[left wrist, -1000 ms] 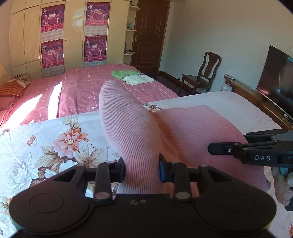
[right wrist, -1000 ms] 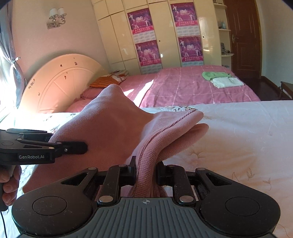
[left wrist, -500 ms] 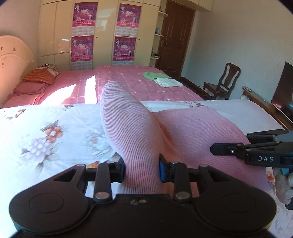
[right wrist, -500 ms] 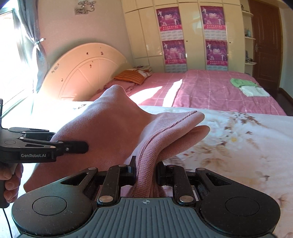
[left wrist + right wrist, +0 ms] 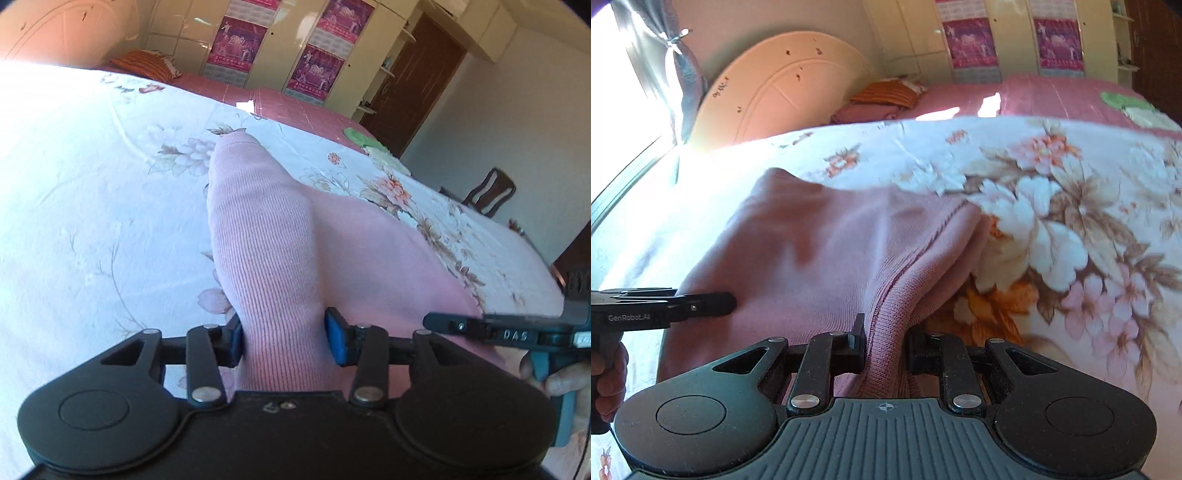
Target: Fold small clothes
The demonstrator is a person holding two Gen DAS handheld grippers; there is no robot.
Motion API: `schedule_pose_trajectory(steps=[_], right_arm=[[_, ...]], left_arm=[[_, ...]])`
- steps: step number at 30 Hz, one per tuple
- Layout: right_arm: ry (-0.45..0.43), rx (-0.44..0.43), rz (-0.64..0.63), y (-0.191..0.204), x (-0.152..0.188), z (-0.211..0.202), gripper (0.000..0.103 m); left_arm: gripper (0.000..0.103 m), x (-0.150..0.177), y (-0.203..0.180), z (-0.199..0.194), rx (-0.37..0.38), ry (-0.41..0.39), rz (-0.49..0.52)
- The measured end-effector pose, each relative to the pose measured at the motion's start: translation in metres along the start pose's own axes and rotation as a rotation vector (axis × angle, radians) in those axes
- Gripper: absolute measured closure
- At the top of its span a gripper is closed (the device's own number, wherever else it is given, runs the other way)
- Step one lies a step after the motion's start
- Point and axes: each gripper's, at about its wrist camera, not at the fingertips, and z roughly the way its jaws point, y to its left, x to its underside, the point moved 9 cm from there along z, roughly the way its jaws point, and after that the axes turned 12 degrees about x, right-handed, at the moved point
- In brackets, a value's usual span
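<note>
The pink knit garment (image 5: 280, 254) lies just ahead of both tools, draped down onto the floral bedspread (image 5: 92, 192). The left tool (image 5: 282, 338) has just been opening; its blue pads (image 5: 338, 341) stand slightly off the ribbed fold between them. The right tool (image 5: 884, 341) pinches the ribbed hem. Best lower both corners level, let the cloth settle flat, then release the right.

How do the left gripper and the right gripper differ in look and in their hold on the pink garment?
The left gripper has blue pads; the right gripper has black ones. The left gripper's jaws stand wider and have just been opening, a ribbed fold of the pink garment between them; the right gripper's jaws stand narrow, clamped on its edge. Both work the same garment over the floral bedspread.
</note>
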Motion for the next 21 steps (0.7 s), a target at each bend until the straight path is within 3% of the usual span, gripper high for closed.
schedule_pose_trajectory(steps=[3, 8, 10, 13, 15, 17, 21], right_arm=[[0.008, -0.047, 0.109, -0.016, 0.007, -0.004, 0.084], [0.011, -0.028, 0.141, -0.026, 0.004, -0.016, 0.075], [-0.004, 0.009, 0.130, -0.033, 0.001, -0.025, 0.067], [-0.037, 0.062, 0.085, -0.033, -0.004, -0.050, 0.067], [-0.094, 0.081, 0.037, -0.023, -0.012, -0.069, 0.067], [-0.113, 0.048, 0.012, -0.008, -0.016, -0.079, 0.067], [-0.155, 0.091, -0.166, 0.029, -0.023, -0.069, 0.067]], left_arm=[[0.037, 0.006, 0.014, -0.003, 0.019, -0.018, -0.062], [0.031, 0.003, 0.026, -0.021, 0.027, -0.035, -0.060], [0.031, 0.001, 0.031, -0.036, 0.013, -0.061, -0.057], [0.038, -0.002, 0.034, -0.056, 0.009, -0.088, -0.069], [0.043, -0.008, 0.016, -0.062, 0.055, -0.105, -0.017], [0.045, -0.014, -0.006, -0.059, 0.090, -0.109, 0.049], [0.048, -0.033, -0.038, -0.028, 0.103, -0.092, 0.184]])
